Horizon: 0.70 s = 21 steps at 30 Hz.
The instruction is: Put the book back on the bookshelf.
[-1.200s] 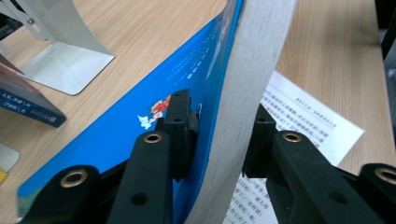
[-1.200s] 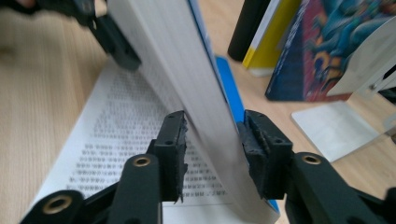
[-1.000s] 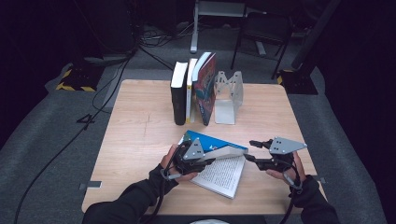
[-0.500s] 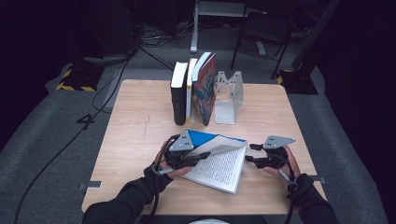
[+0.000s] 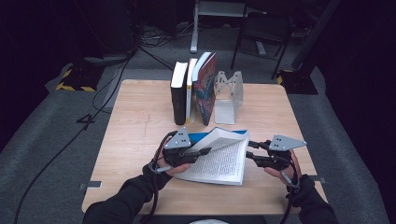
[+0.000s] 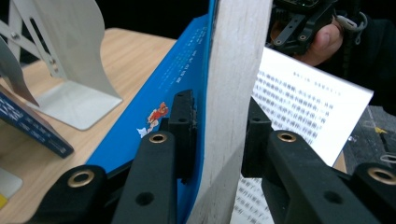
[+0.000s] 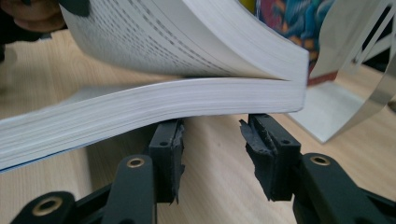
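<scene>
An open book (image 5: 219,161) with a blue cover lies at the table's front centre. My left gripper (image 5: 201,152) is shut on its blue front cover (image 6: 180,84) together with a thick block of pages (image 6: 233,70), holding them raised on edge. A printed page (image 6: 299,102) lies flat beyond. My right gripper (image 5: 250,150) stands open at the book's right edge. In the right gripper view its pads (image 7: 264,144) sit just under the lower page block (image 7: 187,102), with nothing between them (image 7: 212,140).
Three upright books (image 5: 194,88) stand at the table's back centre against a metal bookend (image 5: 229,95). The wooden table (image 5: 140,121) has bare room at left and right. The floor around is dark, with cables.
My left gripper has lifted the cover and page block higher, opening the book wider. My right gripper has moved left and down to the book's right edge.
</scene>
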### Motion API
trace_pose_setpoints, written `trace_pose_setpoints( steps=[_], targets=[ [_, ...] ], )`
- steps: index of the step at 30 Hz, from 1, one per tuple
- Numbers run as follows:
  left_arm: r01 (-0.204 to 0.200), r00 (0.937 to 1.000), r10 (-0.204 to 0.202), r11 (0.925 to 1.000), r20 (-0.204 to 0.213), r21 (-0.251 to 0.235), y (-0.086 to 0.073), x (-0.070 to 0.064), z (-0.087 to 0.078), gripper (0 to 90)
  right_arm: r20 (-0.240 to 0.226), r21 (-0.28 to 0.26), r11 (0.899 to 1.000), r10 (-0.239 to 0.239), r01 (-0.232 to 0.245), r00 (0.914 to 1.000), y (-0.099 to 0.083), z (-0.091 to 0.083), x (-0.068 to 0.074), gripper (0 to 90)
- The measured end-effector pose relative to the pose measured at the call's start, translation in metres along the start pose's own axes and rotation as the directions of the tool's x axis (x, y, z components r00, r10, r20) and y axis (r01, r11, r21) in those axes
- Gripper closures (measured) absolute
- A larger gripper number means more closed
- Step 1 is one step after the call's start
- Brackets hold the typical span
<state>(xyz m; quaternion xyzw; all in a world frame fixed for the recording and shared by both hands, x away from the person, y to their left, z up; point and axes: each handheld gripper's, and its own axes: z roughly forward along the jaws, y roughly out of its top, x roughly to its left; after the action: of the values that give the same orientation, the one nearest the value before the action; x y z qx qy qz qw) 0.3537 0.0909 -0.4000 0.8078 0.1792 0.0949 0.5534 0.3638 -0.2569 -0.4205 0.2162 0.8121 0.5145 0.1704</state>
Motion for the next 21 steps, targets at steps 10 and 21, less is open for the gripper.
trace_pose_setpoints(
  steps=[10,21],
  targets=[
    [-0.028,0.9953,0.021,0.9975,-0.094,-0.066,-0.009,0.002,-0.034,72.1,0.054,-0.077,0.997,-0.006,0.01,0.9985,0.049,0.021,0.019,46.9],
    [-0.019,0.9838,0.017,0.9997,-0.178,-0.012,-0.034,-0.016,-0.048,56.7,0.029,-0.067,0.993,-0.099,0.101,0.9946,0.077,0.051,0.048,41.4]
  ],
)
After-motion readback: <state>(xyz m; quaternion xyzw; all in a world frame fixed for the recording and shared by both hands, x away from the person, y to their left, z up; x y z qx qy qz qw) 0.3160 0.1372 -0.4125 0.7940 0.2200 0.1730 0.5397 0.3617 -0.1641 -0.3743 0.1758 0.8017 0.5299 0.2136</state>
